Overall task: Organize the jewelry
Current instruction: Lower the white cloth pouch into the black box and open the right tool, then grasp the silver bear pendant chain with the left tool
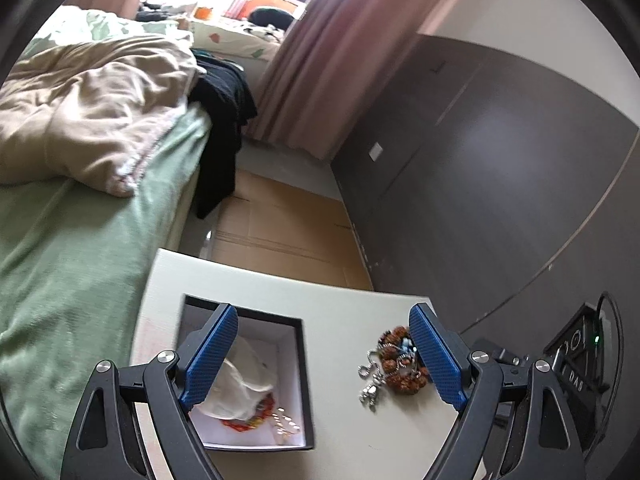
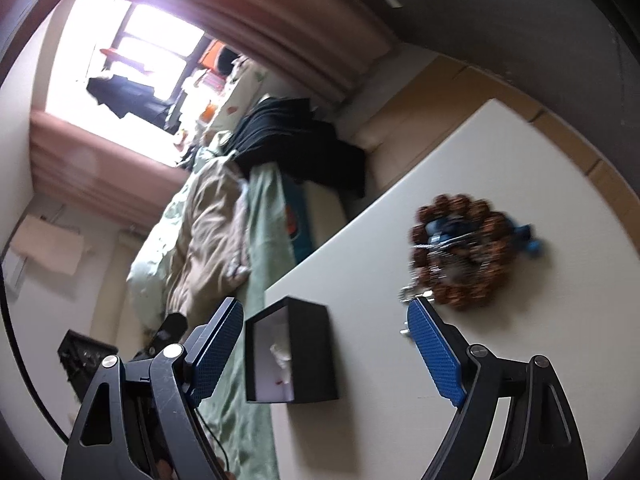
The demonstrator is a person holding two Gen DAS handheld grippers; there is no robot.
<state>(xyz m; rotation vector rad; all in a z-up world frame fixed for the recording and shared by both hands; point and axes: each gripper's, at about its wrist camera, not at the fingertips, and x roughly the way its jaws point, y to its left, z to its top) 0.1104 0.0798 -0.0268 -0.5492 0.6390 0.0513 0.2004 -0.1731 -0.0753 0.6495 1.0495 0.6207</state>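
A black box (image 1: 248,376) with a white inside sits on a white table (image 1: 340,420). It holds a white cloth (image 1: 240,388), orange beads (image 1: 256,420) and a gold chain (image 1: 286,424). To its right lies a pile of jewelry (image 1: 396,364): a brown bead bracelet, blue beads and a silver chain (image 1: 370,384). My left gripper (image 1: 322,356) is open above the table, spanning box and pile. In the right wrist view the box (image 2: 290,356) and the pile (image 2: 464,252) also show, and my right gripper (image 2: 326,348) is open and empty above them.
A bed (image 1: 72,240) with a green sheet and beige duvet is left of the table. Black clothes (image 1: 224,136) hang over its edge. Cardboard (image 1: 280,224) covers the floor beyond. A dark wardrobe (image 1: 500,180) stands on the right, pink curtains (image 1: 320,60) behind.
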